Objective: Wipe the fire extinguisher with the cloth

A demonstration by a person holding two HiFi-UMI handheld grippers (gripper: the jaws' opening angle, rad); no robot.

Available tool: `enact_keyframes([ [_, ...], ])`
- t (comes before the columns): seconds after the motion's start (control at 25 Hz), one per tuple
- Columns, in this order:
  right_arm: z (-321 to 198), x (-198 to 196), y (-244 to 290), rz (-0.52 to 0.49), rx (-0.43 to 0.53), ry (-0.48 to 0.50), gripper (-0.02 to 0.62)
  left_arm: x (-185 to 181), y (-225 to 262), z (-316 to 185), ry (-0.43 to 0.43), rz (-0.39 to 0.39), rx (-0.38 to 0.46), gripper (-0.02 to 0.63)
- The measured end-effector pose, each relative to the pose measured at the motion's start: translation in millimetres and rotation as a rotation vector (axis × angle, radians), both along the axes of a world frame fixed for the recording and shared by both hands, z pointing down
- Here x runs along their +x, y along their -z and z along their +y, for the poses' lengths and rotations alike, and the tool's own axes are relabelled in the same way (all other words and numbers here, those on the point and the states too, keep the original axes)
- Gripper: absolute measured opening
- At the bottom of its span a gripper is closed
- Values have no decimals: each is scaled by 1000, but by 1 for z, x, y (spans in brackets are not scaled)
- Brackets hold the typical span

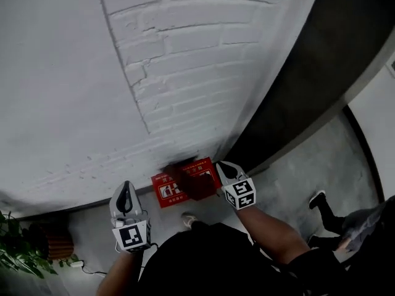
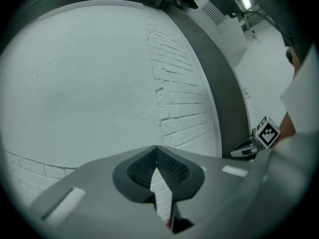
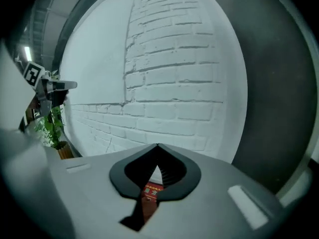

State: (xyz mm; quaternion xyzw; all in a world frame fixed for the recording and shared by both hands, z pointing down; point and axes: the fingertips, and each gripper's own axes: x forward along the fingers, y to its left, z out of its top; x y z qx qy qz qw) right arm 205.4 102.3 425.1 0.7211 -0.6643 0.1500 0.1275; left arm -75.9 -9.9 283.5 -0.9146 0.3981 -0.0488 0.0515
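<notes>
A red fire extinguisher box (image 1: 168,191) with white print stands on the floor against the white brick wall (image 1: 185,60); something dark red (image 1: 199,180) sits in it. My right gripper (image 1: 221,165) hangs above the box, shut and empty. My left gripper (image 1: 125,185) is held to the left of the box, its jaws closed tip to tip with nothing between them. In the right gripper view a strip of the red box (image 3: 152,189) shows through the gap behind the closed tips (image 3: 158,146). The left gripper view faces the wall. No cloth shows in any view.
A potted plant (image 1: 15,251) stands at the lower left by the wall, with a white plug (image 1: 77,264) on the floor beside it. A dark grey wall band (image 1: 308,73) runs on the right. Another person's leg and shoe (image 1: 318,199) are at the right.
</notes>
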Motion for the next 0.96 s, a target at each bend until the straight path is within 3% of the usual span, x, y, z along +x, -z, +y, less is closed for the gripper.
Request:
enact_keyframes([
  [0.32, 34, 8, -1, 22, -20, -45, 2, 4, -1, -3, 4, -6, 43, 0],
  [0.72, 41, 14, -19, -29, -30, -83, 2, -39, 0, 7, 86, -46, 54, 0],
  [0.96, 56, 24, -8, -12, -6, -112, 2, -42, 0, 25, 71, -30, 83, 0],
])
